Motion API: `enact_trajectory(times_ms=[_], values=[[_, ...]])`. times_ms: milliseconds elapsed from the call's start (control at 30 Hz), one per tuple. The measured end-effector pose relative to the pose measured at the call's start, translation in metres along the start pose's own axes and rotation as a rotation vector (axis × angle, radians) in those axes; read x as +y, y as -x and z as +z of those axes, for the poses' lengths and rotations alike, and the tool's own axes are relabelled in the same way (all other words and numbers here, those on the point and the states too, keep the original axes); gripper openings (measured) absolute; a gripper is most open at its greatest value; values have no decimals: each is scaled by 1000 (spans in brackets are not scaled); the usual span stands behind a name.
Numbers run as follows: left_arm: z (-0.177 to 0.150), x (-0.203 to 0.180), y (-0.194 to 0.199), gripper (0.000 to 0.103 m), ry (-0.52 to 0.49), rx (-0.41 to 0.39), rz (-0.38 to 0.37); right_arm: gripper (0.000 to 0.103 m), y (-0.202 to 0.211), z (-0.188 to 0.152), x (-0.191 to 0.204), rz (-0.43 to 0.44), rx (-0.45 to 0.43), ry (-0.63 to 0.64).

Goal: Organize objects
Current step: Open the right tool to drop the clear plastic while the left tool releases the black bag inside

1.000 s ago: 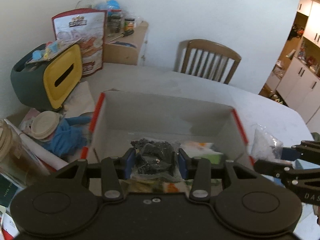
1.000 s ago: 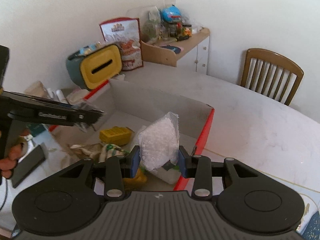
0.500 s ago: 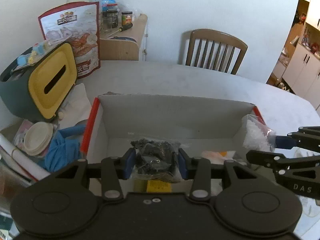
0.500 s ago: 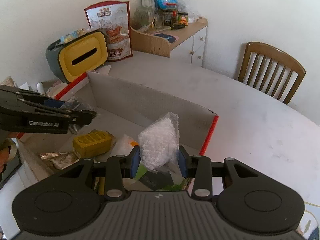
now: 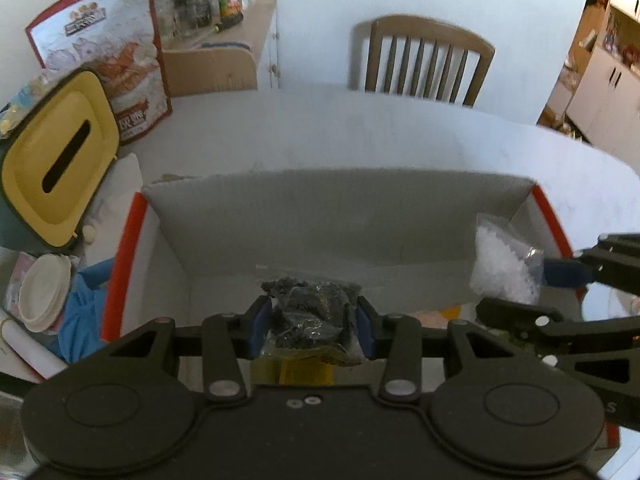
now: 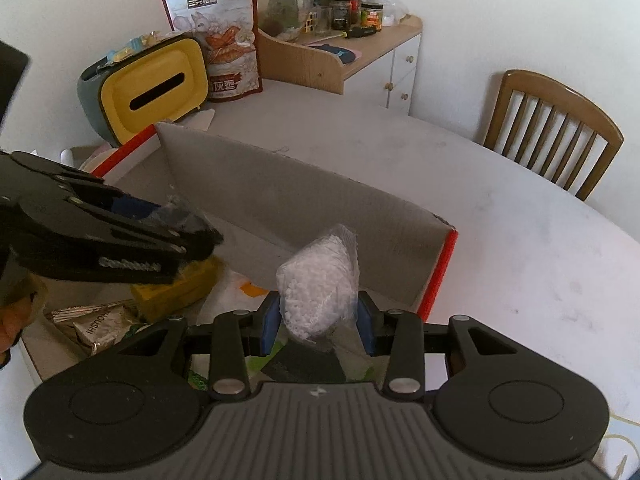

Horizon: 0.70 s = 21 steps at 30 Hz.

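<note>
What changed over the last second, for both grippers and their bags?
Both grippers moved forward over the cardboard box, toward its far wall. The left gripper keeps its bag of dark pieces; the right gripper keeps its bag of white pellets. Nothing was released or picked up. The box and the yellow tissue holder stayed put.

On the desk [image 6: 500,240]: an open box [image 6: 304,196], with a tissue holder [image 6: 152,84] and a standing snack pouch [image 6: 224,36] behind its left end. Behind the desk, a chair [image 6: 552,128]; left of that, a cabinet [image 6: 360,56] carrying jars [image 6: 360,12]. Inside the box, a block [image 6: 180,284] and a foil packet [image 6: 96,328] toward the left.
</note>
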State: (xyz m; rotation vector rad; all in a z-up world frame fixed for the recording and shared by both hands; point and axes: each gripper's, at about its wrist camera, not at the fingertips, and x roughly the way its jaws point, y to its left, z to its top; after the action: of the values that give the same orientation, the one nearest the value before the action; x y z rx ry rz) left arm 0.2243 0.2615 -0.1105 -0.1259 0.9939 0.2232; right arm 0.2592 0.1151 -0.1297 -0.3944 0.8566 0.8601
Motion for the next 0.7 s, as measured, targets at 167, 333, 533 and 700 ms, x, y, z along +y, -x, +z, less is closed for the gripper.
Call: enact_trajectory(times_ms=[167, 333, 533, 700], values=[[0, 0, -15, 43, -13, 62, -4, 41, -2, 0, 1, 4, 2, -1], [0, -1, -19, 44, -20, 80, -12, 46, -3, 0, 4, 8, 6, 0], [-1, 0, -20, 46, -21, 80, -12, 54, -1, 0, 5, 0, -3, -4], [-2, 2, -16, 50, -16, 68, -18, 54, 3, -1, 4, 3, -5, -24]])
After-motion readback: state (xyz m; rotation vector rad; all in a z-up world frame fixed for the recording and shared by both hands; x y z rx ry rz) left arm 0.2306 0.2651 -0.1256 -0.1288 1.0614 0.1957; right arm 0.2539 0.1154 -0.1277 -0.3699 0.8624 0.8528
